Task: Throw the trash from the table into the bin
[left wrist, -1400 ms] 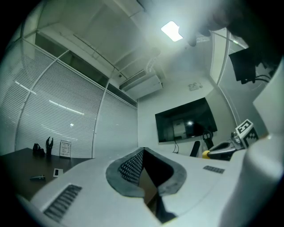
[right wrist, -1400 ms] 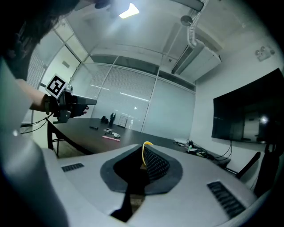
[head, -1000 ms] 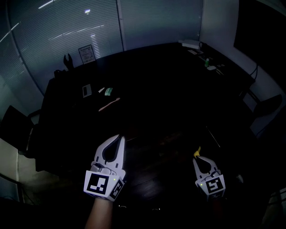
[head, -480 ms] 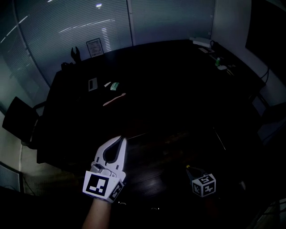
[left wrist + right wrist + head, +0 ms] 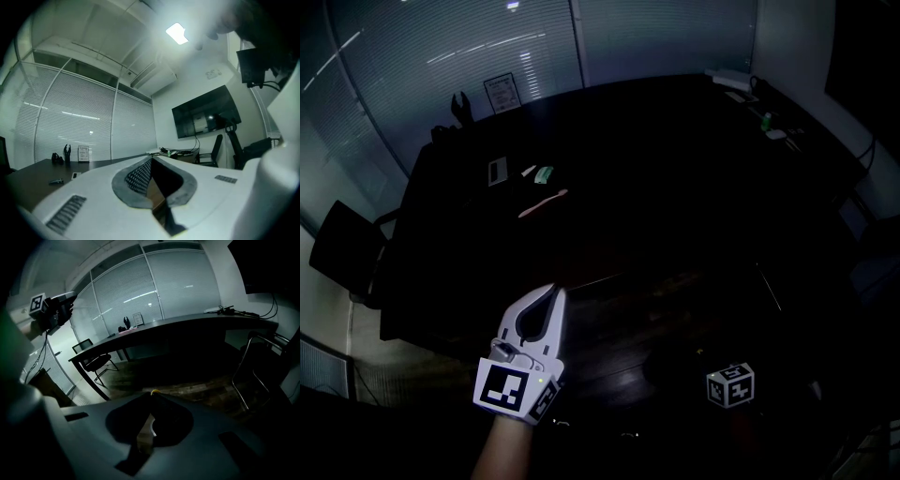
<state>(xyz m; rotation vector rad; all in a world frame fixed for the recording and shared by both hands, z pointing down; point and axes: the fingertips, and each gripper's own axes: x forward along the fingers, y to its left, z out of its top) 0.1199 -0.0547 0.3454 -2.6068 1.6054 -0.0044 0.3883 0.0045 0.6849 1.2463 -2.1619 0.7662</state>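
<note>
My left gripper (image 5: pixel 551 292) is white and hangs shut and empty over the floor in front of the dark table (image 5: pixel 675 187); its jaws meet in the left gripper view (image 5: pixel 153 160). My right gripper (image 5: pixel 152 393) is shut on a small yellow scrap (image 5: pixel 153 391) that peeks out at the tips. In the head view only its marker cube (image 5: pixel 731 385) shows, low at the right, with the jaws lost in the dark below. On the table's far left lie a green piece (image 5: pixel 544 173), a pinkish strip (image 5: pixel 543 202) and a white card (image 5: pixel 496 171). I cannot make out a bin.
A picture frame (image 5: pixel 500 92) and a black figure (image 5: pixel 456 105) stand at the table's back edge. An office chair (image 5: pixel 339 251) sits left of the table, another chair (image 5: pixel 255 366) to the right. Cables and small items (image 5: pixel 769 122) lie at the far right end. Blinds cover the glass wall.
The right gripper has dropped and tipped downward; its jaws and the yellow scrap have gone out of sight in the head view, leaving only the cube. The left gripper has barely moved.
</note>
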